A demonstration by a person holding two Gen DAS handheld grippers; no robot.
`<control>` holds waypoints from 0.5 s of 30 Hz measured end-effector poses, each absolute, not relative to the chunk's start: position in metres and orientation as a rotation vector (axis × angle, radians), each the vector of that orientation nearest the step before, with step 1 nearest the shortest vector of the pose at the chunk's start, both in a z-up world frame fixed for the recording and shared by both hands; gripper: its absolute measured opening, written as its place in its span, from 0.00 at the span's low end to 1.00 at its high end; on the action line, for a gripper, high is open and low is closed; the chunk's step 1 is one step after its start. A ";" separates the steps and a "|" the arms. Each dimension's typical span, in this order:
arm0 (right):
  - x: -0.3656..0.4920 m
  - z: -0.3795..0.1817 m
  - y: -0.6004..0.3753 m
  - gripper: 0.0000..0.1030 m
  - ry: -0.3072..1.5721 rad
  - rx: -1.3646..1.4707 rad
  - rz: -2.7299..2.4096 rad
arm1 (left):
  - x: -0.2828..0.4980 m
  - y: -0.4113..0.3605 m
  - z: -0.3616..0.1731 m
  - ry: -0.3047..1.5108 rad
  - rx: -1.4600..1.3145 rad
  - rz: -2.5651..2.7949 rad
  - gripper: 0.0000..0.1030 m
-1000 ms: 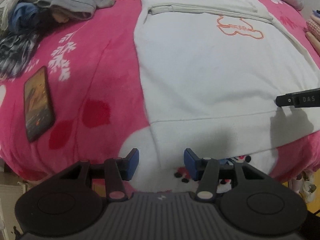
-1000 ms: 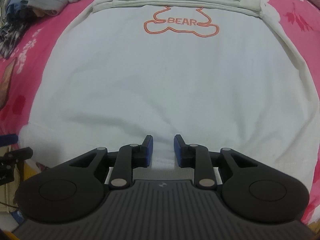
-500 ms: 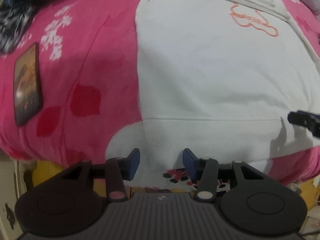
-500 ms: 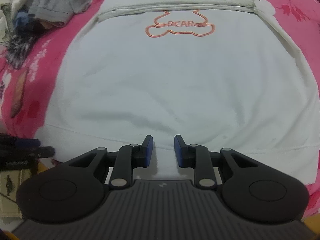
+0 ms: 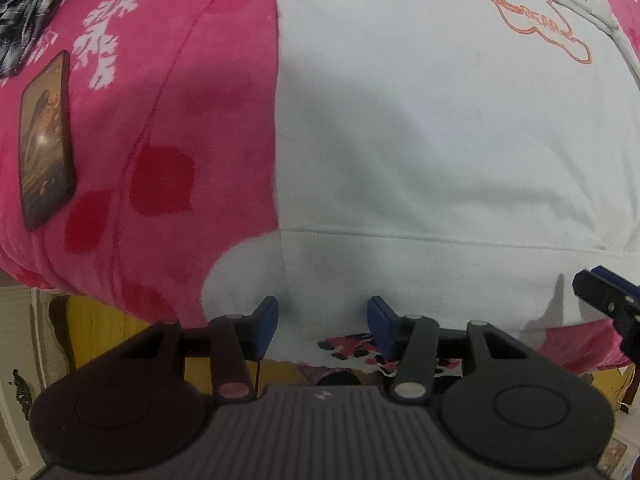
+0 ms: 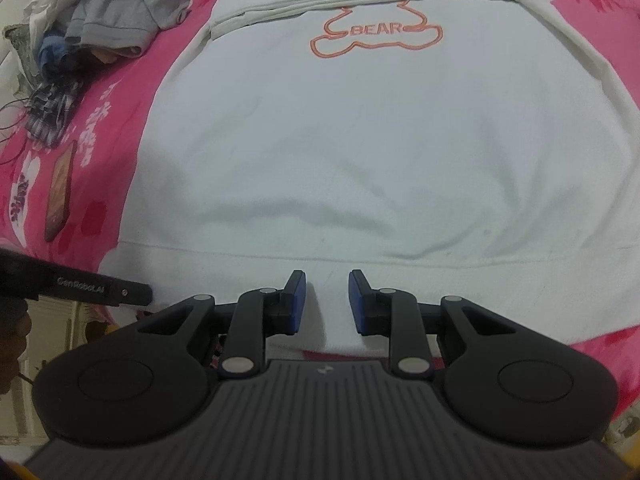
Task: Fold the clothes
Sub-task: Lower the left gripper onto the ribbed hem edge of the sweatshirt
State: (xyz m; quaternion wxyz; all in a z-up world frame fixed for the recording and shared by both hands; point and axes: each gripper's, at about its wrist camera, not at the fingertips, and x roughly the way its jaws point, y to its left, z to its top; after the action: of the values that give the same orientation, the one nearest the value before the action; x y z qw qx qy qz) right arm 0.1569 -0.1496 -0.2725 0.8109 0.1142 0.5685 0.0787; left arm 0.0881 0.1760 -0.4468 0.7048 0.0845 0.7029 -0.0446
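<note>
Pink fleece bedding (image 5: 168, 92) with white leaf prints and red patches covers the bed, and its near edge drops away to a yellow panel (image 5: 100, 320) below. At the far left of the right wrist view a heap of loose clothes (image 6: 108, 20) in grey, blue and plaid lies on the blanket, well apart from the garment being folded. Nearer, a dark phone (image 5: 44, 140) rests flat on the pink cover, just beside the red patches. Right of it the white sweatshirt (image 6: 352, 140) is spread face up over the middle of the bed, with an orange bear outline (image 6: 376, 32) lettered BEAR on the chest and its sleeves folded across the top. Its ribbed hem (image 6: 400, 268) runs along the near edge of the bed. The left gripper (image 5: 322, 318) hangs over the hem's left corner, its blue pads parted with the cloth edge in the gap between them, and neither pad is seen pressing on the fabric. The right gripper (image 6: 327, 300) sits further right along the same hem, its jaws narrower but apart, a strip of white hem showing between them unpinched. Each gripper's dark finger shows at the edge of the other's view.
</note>
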 end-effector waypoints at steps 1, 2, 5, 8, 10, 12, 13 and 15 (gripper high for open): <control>0.155 -0.273 -0.150 0.22 1.217 0.252 0.169 | 0.088 0.175 -0.447 1.564 0.191 -0.099 0.49; 0.154 -0.273 -0.150 0.22 1.222 0.270 0.169 | 0.088 0.174 -0.447 1.565 0.193 -0.098 0.49; 0.149 -0.274 -0.152 0.22 1.244 0.342 0.169 | 0.087 0.171 -0.448 1.568 0.203 -0.101 0.49; 0.145 -0.278 -0.151 0.22 1.267 0.393 0.168 | 0.087 0.169 -0.449 1.573 0.214 -0.099 0.50; 0.142 -0.281 -0.151 0.22 1.275 0.413 0.164 | 0.088 0.168 -0.449 1.575 0.221 -0.098 0.50; 0.140 -0.283 -0.151 0.22 1.280 0.430 0.159 | 0.088 0.168 -0.449 1.578 0.225 -0.096 0.50; 0.139 -0.284 -0.152 0.22 1.282 0.438 0.157 | 0.088 0.167 -0.449 1.579 0.228 -0.097 0.50; 0.137 -0.285 -0.153 0.22 1.284 0.452 0.154 | 0.088 0.167 -0.449 1.581 0.233 -0.095 0.50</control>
State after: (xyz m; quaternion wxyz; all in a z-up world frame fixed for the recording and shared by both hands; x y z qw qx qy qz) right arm 0.1373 -0.1532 -0.2851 0.7745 0.2088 0.5928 0.0712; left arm 0.0882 0.1665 -0.4490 0.6963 0.1043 0.7088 -0.0428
